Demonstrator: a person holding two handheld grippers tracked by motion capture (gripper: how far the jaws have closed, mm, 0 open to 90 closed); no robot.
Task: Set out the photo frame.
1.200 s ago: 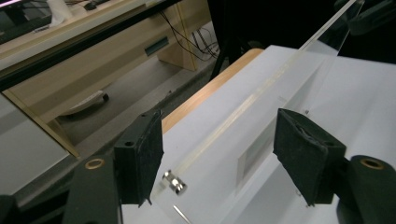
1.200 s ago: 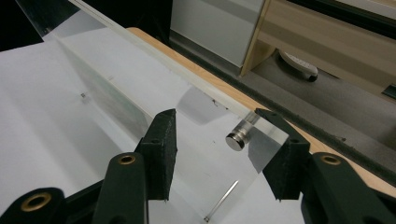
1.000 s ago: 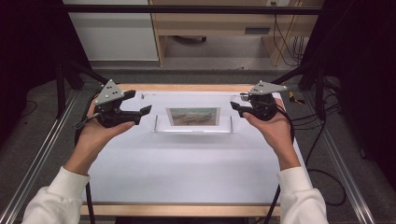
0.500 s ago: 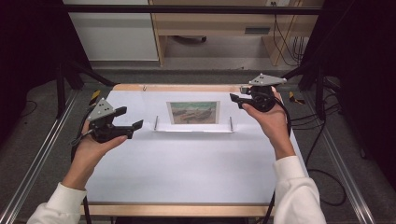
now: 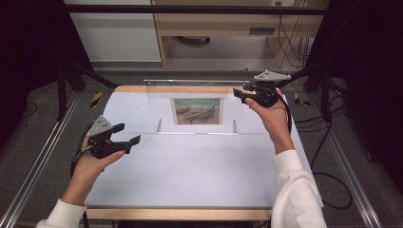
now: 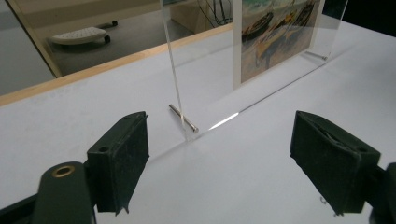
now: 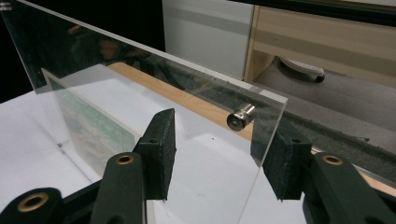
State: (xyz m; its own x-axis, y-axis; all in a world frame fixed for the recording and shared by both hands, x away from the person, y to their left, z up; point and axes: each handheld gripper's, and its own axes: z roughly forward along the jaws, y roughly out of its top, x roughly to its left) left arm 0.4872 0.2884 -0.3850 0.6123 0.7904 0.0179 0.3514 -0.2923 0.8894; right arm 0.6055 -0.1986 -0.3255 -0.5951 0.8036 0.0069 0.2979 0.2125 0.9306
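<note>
A clear acrylic picture frame (image 5: 157, 102) stands on the white table (image 5: 190, 171), holding a print of boats (image 5: 197, 110). My right gripper (image 5: 241, 91) is at the frame's upper right corner. In the right gripper view the clear panel (image 7: 140, 84) and its metal stud (image 7: 240, 117) sit between the jaws of the right gripper (image 7: 222, 154), which stand apart with a gap to the panel. My left gripper (image 5: 130, 133) is low over the table near the frame's lower left corner, open and holding nothing. The left gripper (image 6: 224, 158) faces the panel's edge (image 6: 205, 60) and a small metal foot pin (image 6: 183, 117).
The table has a wooden rim (image 5: 180, 213) and metal rails (image 5: 38, 161) along both sides. A wooden desk (image 5: 214, 33) and a white cabinet (image 5: 114, 33) stand behind it. Cables (image 5: 328, 142) lie on the floor at right.
My left gripper has sunk and drawn back toward the near left of the table. The right gripper has edged toward the far side at the frame's top corner. The print looks taller.
</note>
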